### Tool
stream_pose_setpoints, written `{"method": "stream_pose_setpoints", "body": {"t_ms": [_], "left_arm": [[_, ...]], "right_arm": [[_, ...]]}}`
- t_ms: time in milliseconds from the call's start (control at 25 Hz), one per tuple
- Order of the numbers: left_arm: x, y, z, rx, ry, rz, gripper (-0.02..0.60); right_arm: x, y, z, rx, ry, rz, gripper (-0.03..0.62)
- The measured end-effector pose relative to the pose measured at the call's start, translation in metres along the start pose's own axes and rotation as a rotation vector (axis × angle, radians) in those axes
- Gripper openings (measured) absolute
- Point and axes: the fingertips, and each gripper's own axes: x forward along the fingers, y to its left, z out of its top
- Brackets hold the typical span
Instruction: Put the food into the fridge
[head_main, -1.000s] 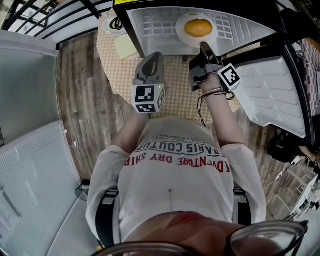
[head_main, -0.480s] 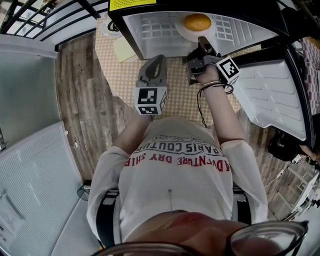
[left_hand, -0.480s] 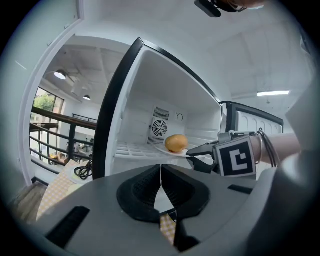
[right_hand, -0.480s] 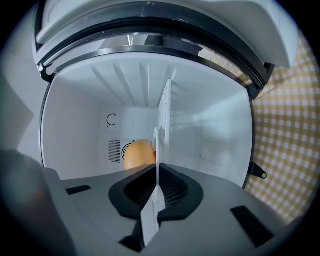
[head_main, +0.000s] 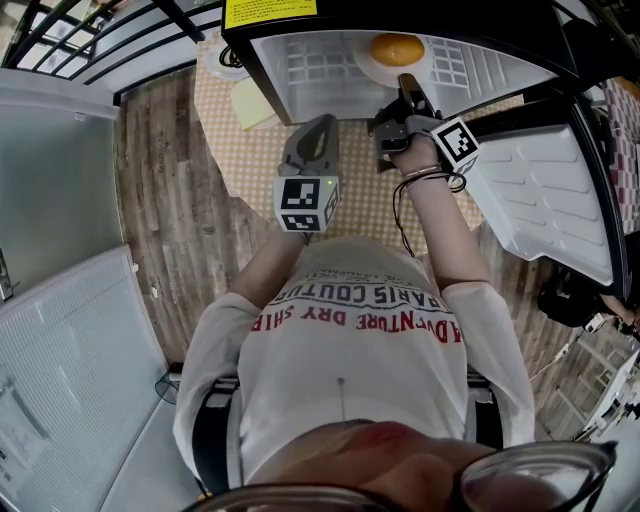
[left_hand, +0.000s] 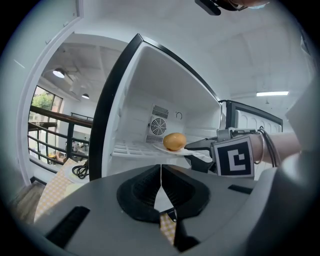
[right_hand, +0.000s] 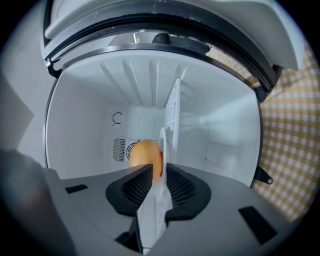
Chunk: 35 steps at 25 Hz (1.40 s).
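Note:
A round orange food (head_main: 397, 48) lies on a white plate (head_main: 366, 66) that rests on the wire shelf (head_main: 310, 62) inside the open fridge. My right gripper (head_main: 408, 86) reaches in to the plate's near rim. In the right gripper view the plate (right_hand: 162, 145) stands edge-on between the jaws, which are opening. A slit shows between one pad and the rim, with the food (right_hand: 145, 156) behind. My left gripper (head_main: 318, 125) hangs in front of the fridge, shut and empty. From the left gripper view I see the food (left_hand: 174, 141) and the right gripper (left_hand: 197, 147).
The fridge door (head_main: 545, 170) swings open at the right. A checkered mat (head_main: 350, 175) lies under the fridge, and a cable (head_main: 232, 47) sits beside it at the left. A white cabinet (head_main: 50, 180) stands at far left. A fan vent (left_hand: 157, 126) marks the back wall.
The plate with the food has gone deeper into the fridge, and the right gripper has followed it. The left gripper has drifted a little to the right.

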Motion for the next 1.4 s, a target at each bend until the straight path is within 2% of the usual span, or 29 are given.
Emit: {"method": "stream_pose_setpoints", "body": {"t_ms": [120, 200, 480, 520, 600, 680, 840, 920, 1080, 1160, 1240, 1400], "left_arm": [[-0.001, -0.001, -0.001, 0.001, 0.000, 0.000, 0.028], [-0.003, -0.002, 0.000, 0.003, -0.003, 0.000, 0.028], [-0.009, -0.003, 0.006, 0.009, -0.021, 0.002, 0.028], [-0.010, -0.004, 0.008, 0.010, -0.025, 0.002, 0.028], [-0.012, -0.006, 0.013, 0.014, -0.034, -0.001, 0.028], [-0.013, -0.009, 0.017, 0.017, -0.044, -0.007, 0.028], [-0.017, -0.015, 0.024, 0.019, -0.061, -0.017, 0.028], [-0.018, -0.017, 0.024, 0.019, -0.062, -0.018, 0.027], [-0.020, -0.018, 0.020, 0.017, -0.061, -0.015, 0.028], [-0.021, -0.019, 0.019, 0.017, -0.062, -0.014, 0.028], [-0.023, -0.021, 0.017, 0.017, -0.062, -0.014, 0.027], [-0.029, -0.027, 0.009, 0.010, -0.048, -0.020, 0.027]], "right_arm": [[0.000, 0.010, 0.000, -0.031, 0.011, 0.042, 0.172], [-0.003, 0.012, 0.001, -0.049, 0.015, 0.046, 0.218], [-0.028, 0.012, -0.002, -0.093, 0.050, 0.113, 0.224], [-0.033, 0.011, -0.004, -0.121, 0.061, 0.118, 0.208], [-0.046, 0.008, -0.009, -0.214, 0.081, 0.115, 0.056], [-0.058, 0.003, -0.014, -0.293, 0.100, 0.114, 0.031], [-0.073, -0.001, -0.034, -0.412, 0.162, 0.146, 0.025], [-0.080, -0.005, -0.047, -0.579, 0.215, 0.140, 0.025], [-0.092, -0.005, -0.072, -1.072, 0.298, 0.188, 0.025], [-0.097, -0.001, -0.080, -1.234, 0.311, 0.215, 0.025], [-0.101, 0.004, -0.085, -1.336, 0.310, 0.236, 0.025], [-0.109, 0.008, -0.090, -1.427, 0.303, 0.256, 0.025]]}}
